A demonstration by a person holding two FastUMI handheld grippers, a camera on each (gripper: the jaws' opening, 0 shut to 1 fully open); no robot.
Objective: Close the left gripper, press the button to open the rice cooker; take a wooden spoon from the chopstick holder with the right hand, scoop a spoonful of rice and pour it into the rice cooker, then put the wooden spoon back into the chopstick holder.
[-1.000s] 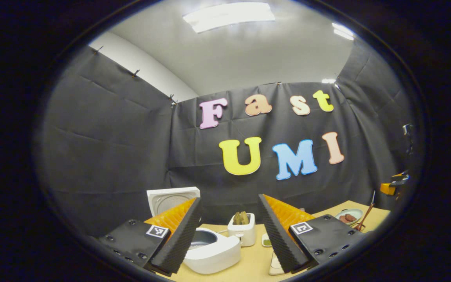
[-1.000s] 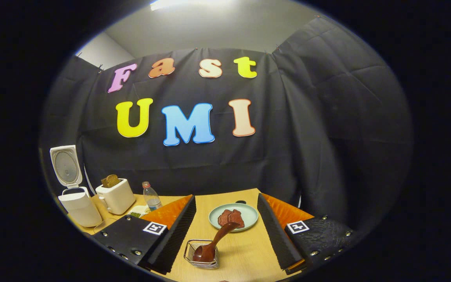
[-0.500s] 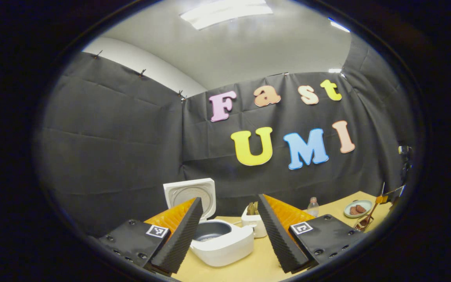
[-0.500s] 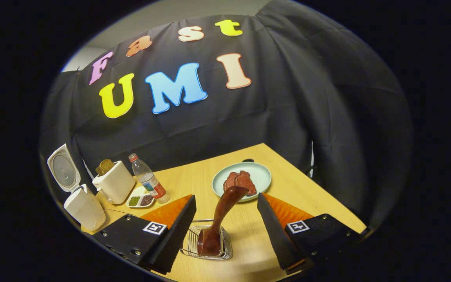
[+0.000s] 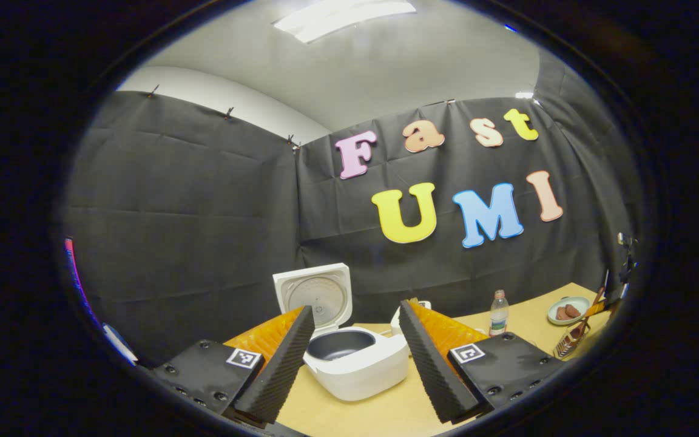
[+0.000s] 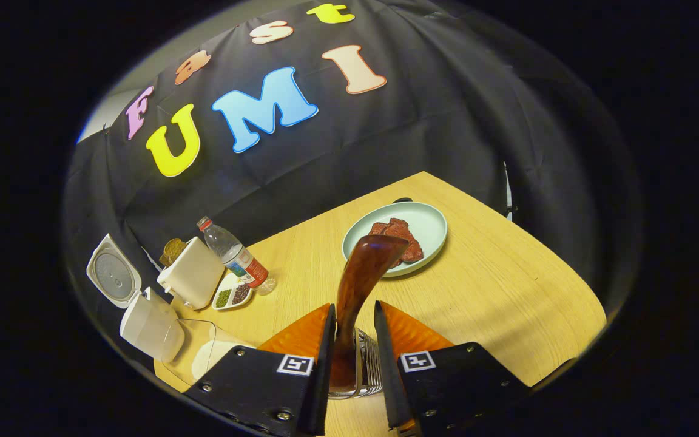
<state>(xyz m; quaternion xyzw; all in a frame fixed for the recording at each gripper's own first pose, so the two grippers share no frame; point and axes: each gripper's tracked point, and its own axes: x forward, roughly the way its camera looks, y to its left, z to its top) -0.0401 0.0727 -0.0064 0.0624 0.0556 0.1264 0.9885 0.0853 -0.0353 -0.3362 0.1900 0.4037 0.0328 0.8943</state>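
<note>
Right gripper (image 6: 352,358): fingers narrowed around the spoon (image 6: 358,285), contact uncertain; the spoon stands in the wire holder (image 6: 366,364) on the table (image 6: 495,285). Left gripper (image 5: 352,358): fingers wide apart, empty, before the cooker (image 5: 358,364), lid up.

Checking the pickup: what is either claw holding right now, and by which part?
The right claw grips the wooden spoon low on its handle, just above the chopstick holder. The left claw is open, holding nothing.

The bare table (image 6: 495,285) is wide open, but the plate (image 6: 431,226) sits just behind the wooden spoon (image 6: 358,279).
</note>
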